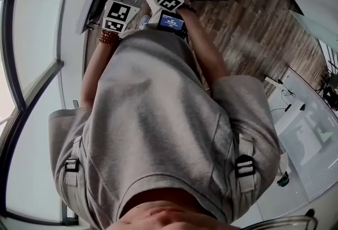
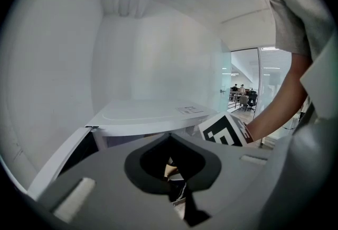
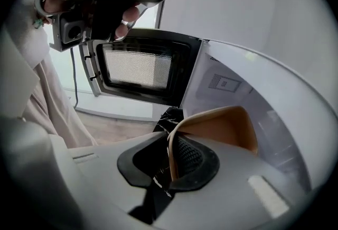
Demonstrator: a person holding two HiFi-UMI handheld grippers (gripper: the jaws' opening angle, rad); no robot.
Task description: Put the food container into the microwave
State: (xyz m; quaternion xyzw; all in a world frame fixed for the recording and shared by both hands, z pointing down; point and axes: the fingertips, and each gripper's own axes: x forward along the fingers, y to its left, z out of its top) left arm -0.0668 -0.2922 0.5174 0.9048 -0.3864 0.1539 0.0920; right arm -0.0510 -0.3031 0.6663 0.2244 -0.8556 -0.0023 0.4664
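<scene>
Right gripper (image 3: pixel 170 134): jaws closed on the near wall of a tan, open-topped plastic food container (image 3: pixel 222 128). The black marbled jaw sits outside the rim and the mesh-faced pad inside. The container is held tilted, its mouth showing.

Container's place: just in front of the white microwave (image 3: pixel 264 91), at the mouth of its pale cavity. The views do not show whether its base is resting on anything.

Microwave door (image 3: pixel 140 67): black-framed with a mesh window, swung fully open to the left of the cavity.

Left gripper (image 2: pixel 177 192): jaws drawn together, with nothing visible between them. It is held up beside the right gripper, facing the microwave's flat white top (image 2: pixel 148 115). The right gripper's black-and-white marker cube (image 2: pixel 224 132) shows just to its right.

Head view: the person's grey shirt (image 1: pixel 158 118) fills most of the frame. Both marker cubes sit close together at the top, right up against the microwave. A beaded bracelet (image 1: pixel 108 38) is on the left wrist. A brown wood-plank floor (image 1: pixel 248 17) lies to the right.
</scene>
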